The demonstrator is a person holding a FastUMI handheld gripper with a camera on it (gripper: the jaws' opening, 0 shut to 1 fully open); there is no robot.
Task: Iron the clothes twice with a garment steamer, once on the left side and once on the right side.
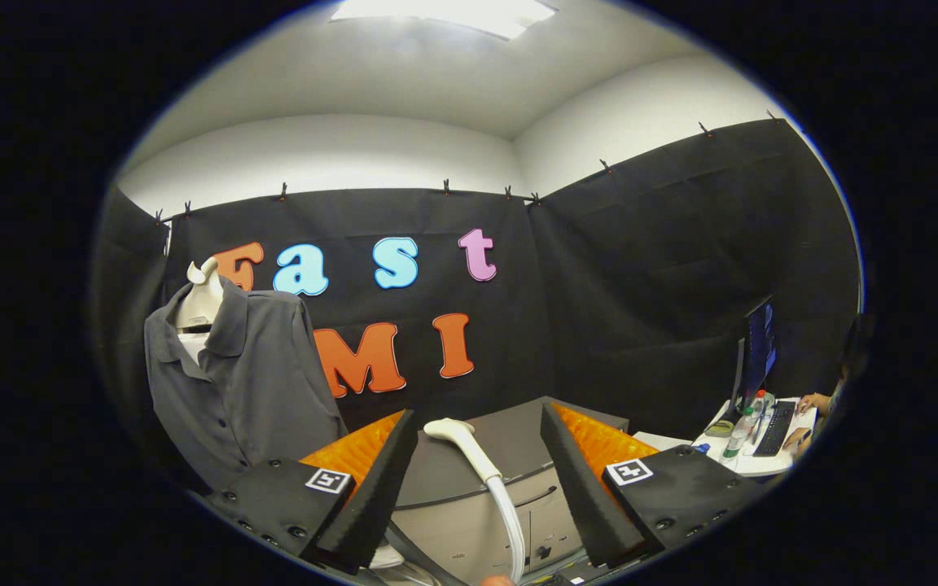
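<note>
Steamer point(469, 448) pickup looks like the step in hand: the gripper point(477, 443) has its fingers spread wide, holding nothing, and the white steamer head stands between them, nearer the left finger and touching neither. To take it well, I would bring the fingers forward until the curved neck below the head sits squarely between them, centre it so both sides meet it together, then close on the neck rather than on the hose point(512, 521), which would flex and let the head swing. The head is a slim, pale, rounded wand, bent over at the top toward the left, with its hose running down between the fingers toward the grey steamer base point(477, 496) below. The shirt point(249, 382), dark grey with a collar and a buttoned placket, hangs on a pale mannequin point(199, 297) off to the left beyond the left finger, well apart from the steamer, its front turned partly toward the fingers. Neither of its sides has yet been reached. Far to the right, a person's hand point(813, 401) rests on a white tabletop point(754, 464) with a keyboard point(777, 427) and monitor point(756, 350).
</note>
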